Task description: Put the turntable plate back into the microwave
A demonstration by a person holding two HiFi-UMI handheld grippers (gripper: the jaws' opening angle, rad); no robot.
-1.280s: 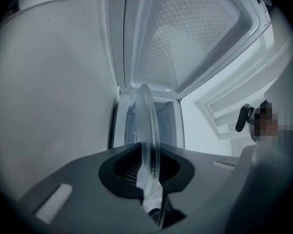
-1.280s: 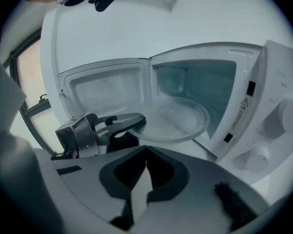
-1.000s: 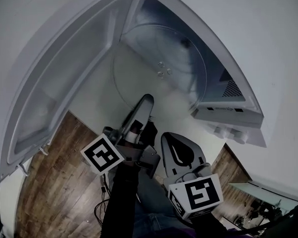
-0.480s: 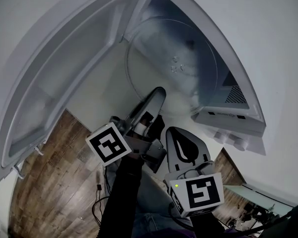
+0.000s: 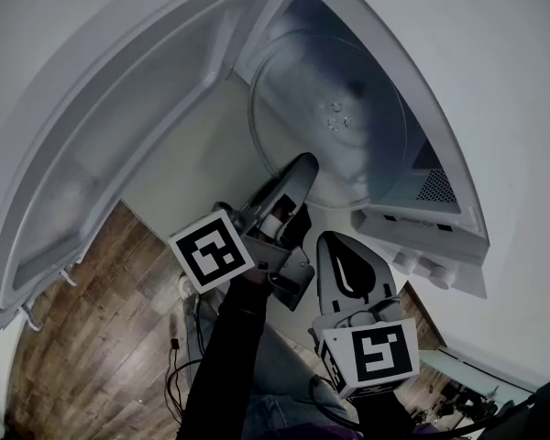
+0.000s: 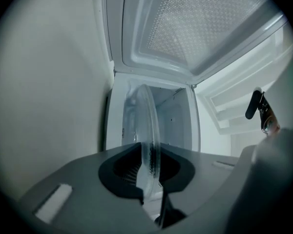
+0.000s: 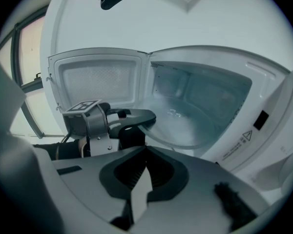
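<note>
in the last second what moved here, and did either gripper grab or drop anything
The left gripper, clamped throughout on the rim of the turntable plate, carried it deeper into the microwave; most of the plate is now past the opening. Nothing was grabbed or let go. The right gripper stayed shut and empty, close beside the left, and the door stayed open.

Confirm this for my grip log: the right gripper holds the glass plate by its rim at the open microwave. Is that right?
Not quite: the left gripper holds the plate by its rim at the open microwave. The left gripper view shows its jaws closed on the rim. The right gripper is shut on nothing.
</note>
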